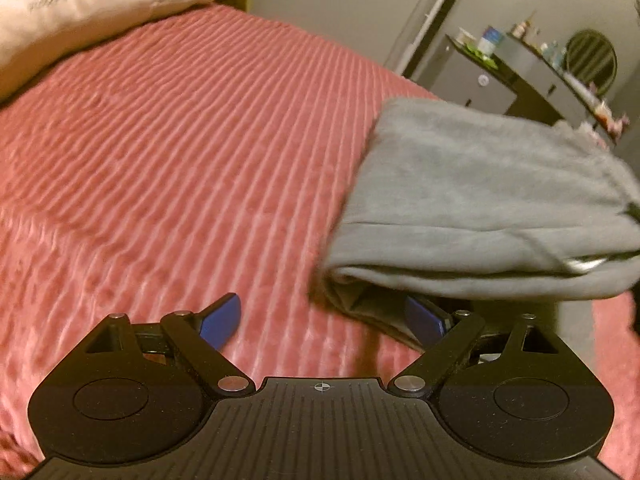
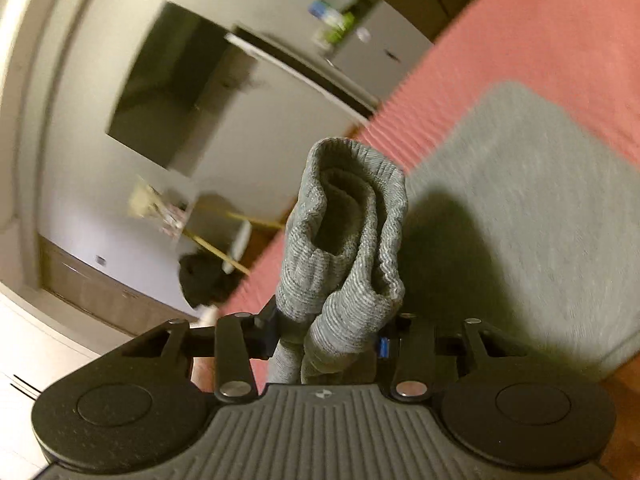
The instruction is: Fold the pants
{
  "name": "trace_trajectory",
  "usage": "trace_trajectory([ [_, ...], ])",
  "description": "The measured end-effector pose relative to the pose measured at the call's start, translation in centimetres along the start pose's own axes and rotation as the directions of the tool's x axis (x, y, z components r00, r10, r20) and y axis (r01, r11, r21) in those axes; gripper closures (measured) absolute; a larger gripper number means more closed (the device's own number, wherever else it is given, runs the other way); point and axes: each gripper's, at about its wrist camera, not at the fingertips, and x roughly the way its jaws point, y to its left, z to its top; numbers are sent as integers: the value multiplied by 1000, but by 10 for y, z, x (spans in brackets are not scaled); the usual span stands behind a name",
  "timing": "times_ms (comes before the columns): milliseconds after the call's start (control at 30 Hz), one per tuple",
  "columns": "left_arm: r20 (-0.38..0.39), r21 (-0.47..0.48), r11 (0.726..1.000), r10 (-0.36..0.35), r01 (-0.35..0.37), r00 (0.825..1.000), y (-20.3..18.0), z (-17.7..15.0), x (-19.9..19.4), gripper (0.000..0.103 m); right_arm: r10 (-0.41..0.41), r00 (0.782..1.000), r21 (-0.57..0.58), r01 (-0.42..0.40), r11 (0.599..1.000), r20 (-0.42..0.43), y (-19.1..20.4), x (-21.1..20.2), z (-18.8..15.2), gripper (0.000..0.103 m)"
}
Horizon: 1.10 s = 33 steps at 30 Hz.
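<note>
Left gripper (image 1: pixel 322 320) spread wide, 2 blue fingertips (image 1: pixel 222 320) well apart, holding nothing, hovering low over the ribbed pink bedspread (image 1: pixel 180 160). Grey pants (image 1: pixel 480 208) lying folded on the bedspread ahead and to the right of that gripper, the near folded edge just above the right-hand fingertip and partly covering it. White pillow (image 1: pixel 80 12) far ahead to the left.

Right gripper (image 2: pixel 326 340) pressed together on the ribbed cuffs (image 2: pixel 344 232) of the pants, pinching 2 bunched layers that stand up straight ahead between the jaws. Rest of the pants spread flat on the bedspread to the right of and beyond this gripper. Broom (image 2: pixel 192 224) against the wall to the left, blurred. Dark dresser (image 1: pixel 532 76) with small items far ahead.
</note>
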Motion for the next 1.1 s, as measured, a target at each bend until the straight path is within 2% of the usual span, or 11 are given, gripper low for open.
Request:
trace_trajectory([
  [200,-13,-2,997,75,-75,997,-2,2,15,30,-64,997,12,64,998,35,-30,-15,9,59],
  [300,-11,-4,999,51,-51,999,-1,2,15,30,-129,991,63,126,990,34,-66,-12,10,55],
  [367,-14,9,999,42,-42,999,-3,2,15,31,-183,983,153,181,972,2,-94,2,6,46],
  [433,-13,15,999,42,-42,999,-4,1,15,28,-143,990,250,140,958,-4,-117,4,1,41],
  [533,-12,29,999,45,-45,999,-7,1,17,24,-89,996,243,86,966,-2,-110,7,1,15],
  [567,-10,38,998,48,-48,999,-8,1,18,24,-93,996,217,92,972,-5,-107,8,0,13],
  [633,-8,59,997,58,-58,998,-12,0,19,22,-134,991,164,131,978,5,-99,17,-4,15],
  [700,-5,75,995,62,-61,998,-15,-2,19,21,-213,977,105,210,972,21,-92,19,-6,51],
  [733,-4,79,995,61,-60,998,-16,-2,19,20,-208,978,90,207,974,8,-93,14,-6,58],
  [1000,12,106,990,97,-98,995,-22,-4,20,20,-37,991,36,33,999,126,-42,-26,4,60],
  [1100,15,110,990,87,-88,996,-25,-3,21,22,-24,989,38,19,999,146,-41,-38,11,60],
])
